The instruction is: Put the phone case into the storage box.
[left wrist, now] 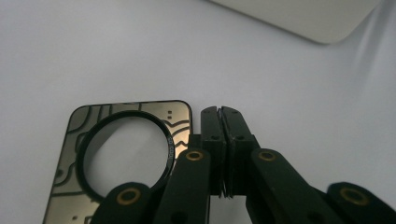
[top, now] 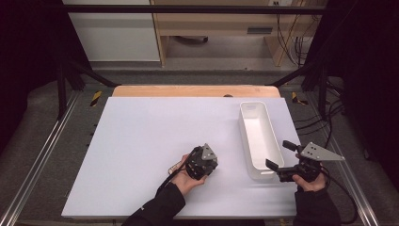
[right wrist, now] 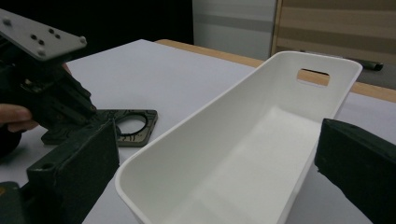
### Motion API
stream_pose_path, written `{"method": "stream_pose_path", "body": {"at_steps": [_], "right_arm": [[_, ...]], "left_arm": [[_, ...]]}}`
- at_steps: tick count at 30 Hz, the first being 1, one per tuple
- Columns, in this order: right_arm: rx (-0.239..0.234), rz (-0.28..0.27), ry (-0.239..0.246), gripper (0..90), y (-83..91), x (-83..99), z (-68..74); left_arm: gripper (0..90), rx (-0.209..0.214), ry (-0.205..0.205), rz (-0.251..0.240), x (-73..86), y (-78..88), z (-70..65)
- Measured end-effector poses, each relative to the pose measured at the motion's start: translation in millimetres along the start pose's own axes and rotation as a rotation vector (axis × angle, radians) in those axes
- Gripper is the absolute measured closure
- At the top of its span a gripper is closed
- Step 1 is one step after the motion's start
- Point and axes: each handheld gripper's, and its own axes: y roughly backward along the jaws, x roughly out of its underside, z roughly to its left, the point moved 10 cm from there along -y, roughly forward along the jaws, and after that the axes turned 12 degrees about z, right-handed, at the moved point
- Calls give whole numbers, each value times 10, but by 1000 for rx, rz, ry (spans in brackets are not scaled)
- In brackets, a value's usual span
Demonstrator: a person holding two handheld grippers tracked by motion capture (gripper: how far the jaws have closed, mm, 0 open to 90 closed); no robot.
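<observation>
Just to the left of the left gripper (left wrist: pixel 223 116), as its own camera sees it, a flat dark plate (left wrist: pixel 116 158) with traced lines and a round black-rimmed opening is lying on the white table (top: pixel 141 141). The jaws are standing pressed together with nothing visibly caught between them, and the plate's right edge is sitting just beside the fingertips, apart from the pads as far as I can tell. The plate's long axis is running roughly along the jaws, away from the hand. This gripper is by far the nearer one; the likely next move is opening and shifting left over that edge. Off to the far side, the right gripper (top: pixel 281 157) is hovering with its jaws wide apart, straddling the near end of the long white bin (top: pixel 254 136) without pressing on it.
</observation>
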Motion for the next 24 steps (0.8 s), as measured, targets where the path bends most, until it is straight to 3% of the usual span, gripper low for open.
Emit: {"method": "stream_pose_path", "body": {"at_steps": [5,10,18,24], "right_arm": [[0,1,1,4,-1,2,1],[-1,-2,-1,4,2,-3,1],[1,-2,2,4,6,-6,0],[1,-4,0,4,11,-8,-5]], "left_arm": [[838,13,22,-67,-23,314,65],[739,11,13,-99,-20,587,133],[473,-9,29,-156,-20,916,306],[285,-28,45,-181,-51,1036,406]]}}
